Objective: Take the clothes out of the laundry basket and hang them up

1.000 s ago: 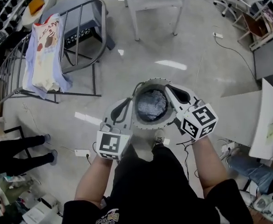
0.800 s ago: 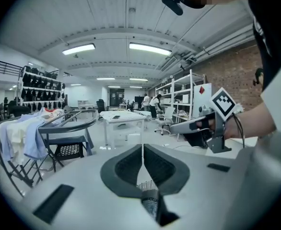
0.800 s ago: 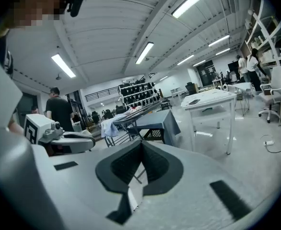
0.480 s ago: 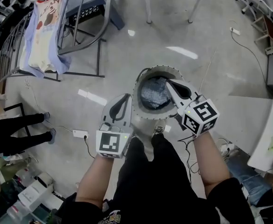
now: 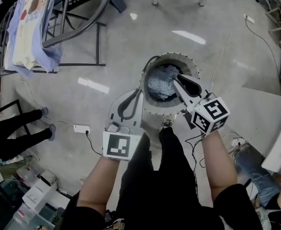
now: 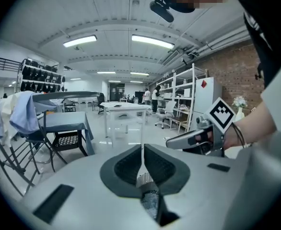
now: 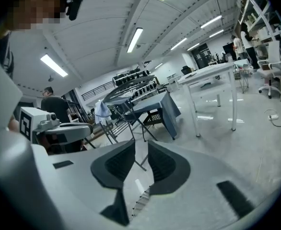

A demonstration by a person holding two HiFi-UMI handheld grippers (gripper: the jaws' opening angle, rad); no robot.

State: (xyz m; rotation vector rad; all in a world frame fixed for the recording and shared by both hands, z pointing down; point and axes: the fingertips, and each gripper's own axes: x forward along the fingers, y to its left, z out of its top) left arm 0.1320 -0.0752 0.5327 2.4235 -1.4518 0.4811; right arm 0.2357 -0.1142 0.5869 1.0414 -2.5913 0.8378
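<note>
**Above the laundry basket: the reach for the next garment**

Far to the left of the left claw stands the drying rack, with a garment hung on it. A power strip lies on the floor, also to its left. The left claw is closed and empty, at the near-left rim of the laundry basket. The grey clothes lie at the bottom, under the right claw. Its jaws have just been opening, with nothing between them. I judge that the pick is beginning: next, go down past the rim and pinch cloth. To the right is bare floor.
</note>
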